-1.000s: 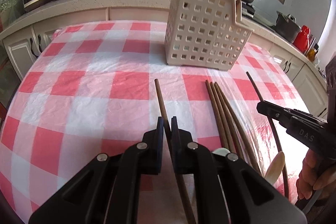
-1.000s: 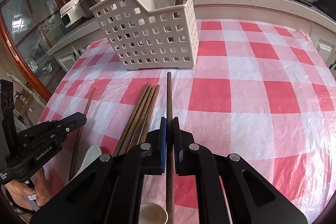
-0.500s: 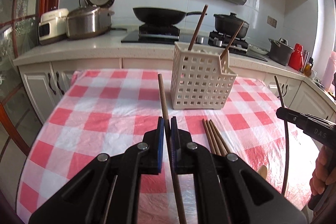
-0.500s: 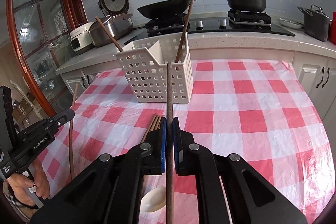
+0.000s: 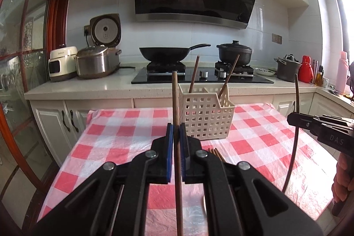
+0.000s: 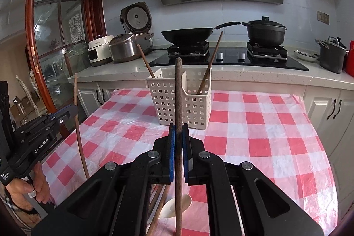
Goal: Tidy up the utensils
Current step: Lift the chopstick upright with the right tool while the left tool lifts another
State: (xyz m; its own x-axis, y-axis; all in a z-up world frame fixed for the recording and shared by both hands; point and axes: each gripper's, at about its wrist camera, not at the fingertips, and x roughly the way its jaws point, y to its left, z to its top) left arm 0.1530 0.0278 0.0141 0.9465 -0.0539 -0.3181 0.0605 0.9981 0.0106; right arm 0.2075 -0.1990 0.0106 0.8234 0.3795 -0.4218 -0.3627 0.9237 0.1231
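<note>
My left gripper (image 5: 176, 127) is shut on a brown wooden chopstick (image 5: 174, 98), held upright above the table. My right gripper (image 6: 178, 127) is shut on a darker wooden chopstick (image 6: 178, 90), also upright. A white perforated utensil basket (image 5: 206, 114) stands on the checked tablecloth beyond both grippers, with two chopsticks leaning in it; it also shows in the right wrist view (image 6: 179, 101). Several loose chopsticks (image 5: 215, 153) and a white spoon (image 6: 177, 205) lie on the cloth below the grippers. The right gripper shows at the right of the left view (image 5: 294, 119), the left gripper at the left of the right view (image 6: 70, 111).
The table has a red and white checked cloth (image 6: 254, 136). Behind it runs a counter with a hob, a wok (image 5: 163, 53), a black pot (image 5: 234, 51), rice cookers (image 5: 95, 61) and bottles (image 5: 306, 69). A glass door (image 6: 55, 37) is at the left.
Both grippers have risen from the tablecloth and tilted up, each lifting its chopstick from lying flat to upright. The basket now appears farther away and lower.
</note>
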